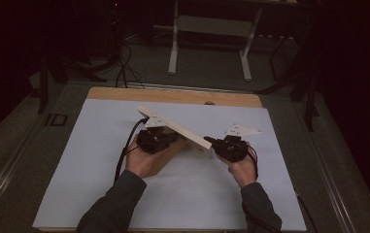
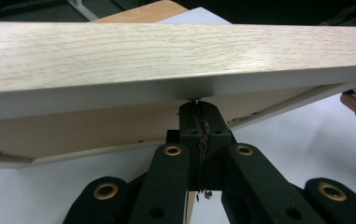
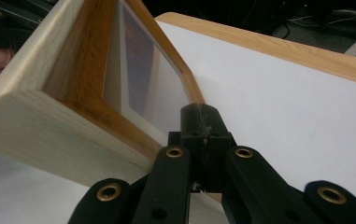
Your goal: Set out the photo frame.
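A light wooden picture frame (image 1: 175, 128) stands tilted on its lower edge in the middle of the white-topped table (image 1: 100, 160). My left gripper (image 1: 169, 137) sits under its raised side. In the left gripper view the jaws are shut together, and the left gripper (image 2: 197, 105) touches the frame's (image 2: 166, 56) underside with its tip. My right gripper (image 1: 209, 141) meets the frame's near right end. In the right gripper view the right gripper (image 3: 201, 112) is shut, its tip against the frame's (image 3: 49, 107) inner rim, beside the glass (image 3: 143, 79). Nothing is between either pair of jaws.
The white sheet covers a wooden tabletop whose far edge (image 1: 173, 94) shows bare. Beyond it stand a white table base (image 1: 211, 29) and floor cables (image 1: 124, 68). A dark rail (image 1: 318, 160) runs along the table's right side.
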A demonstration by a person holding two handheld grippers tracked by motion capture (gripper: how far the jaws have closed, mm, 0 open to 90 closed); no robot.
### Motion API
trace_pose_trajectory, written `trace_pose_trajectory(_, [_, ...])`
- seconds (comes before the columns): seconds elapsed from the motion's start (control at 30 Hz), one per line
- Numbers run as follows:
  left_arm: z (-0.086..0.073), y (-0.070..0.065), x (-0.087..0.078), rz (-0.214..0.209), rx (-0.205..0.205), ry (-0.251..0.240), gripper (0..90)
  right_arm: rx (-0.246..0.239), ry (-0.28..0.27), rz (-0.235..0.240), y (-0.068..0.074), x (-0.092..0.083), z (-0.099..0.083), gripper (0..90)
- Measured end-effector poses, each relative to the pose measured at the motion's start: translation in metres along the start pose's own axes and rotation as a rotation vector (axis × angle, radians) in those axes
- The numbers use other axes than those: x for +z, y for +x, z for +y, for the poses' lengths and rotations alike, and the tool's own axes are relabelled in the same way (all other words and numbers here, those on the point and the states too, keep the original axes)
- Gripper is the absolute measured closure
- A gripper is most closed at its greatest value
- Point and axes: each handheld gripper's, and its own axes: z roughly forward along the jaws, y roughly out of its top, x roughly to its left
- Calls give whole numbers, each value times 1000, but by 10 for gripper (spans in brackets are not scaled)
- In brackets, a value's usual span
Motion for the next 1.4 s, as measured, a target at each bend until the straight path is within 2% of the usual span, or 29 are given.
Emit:
trace_pose_trajectory(0.47, [1, -7, 6, -10, 19, 13, 900, -16, 3, 22, 4, -1, 0, 900])
trace_pose_trajectory(1.0, [3, -5, 7, -7, 13, 14, 900, -47, 18, 66, 11, 0, 2, 900])
trace_pose_trajectory(1.4, [4, -2, 7, -12, 6, 16, 900, -65, 9, 88, 14, -2, 3, 900])
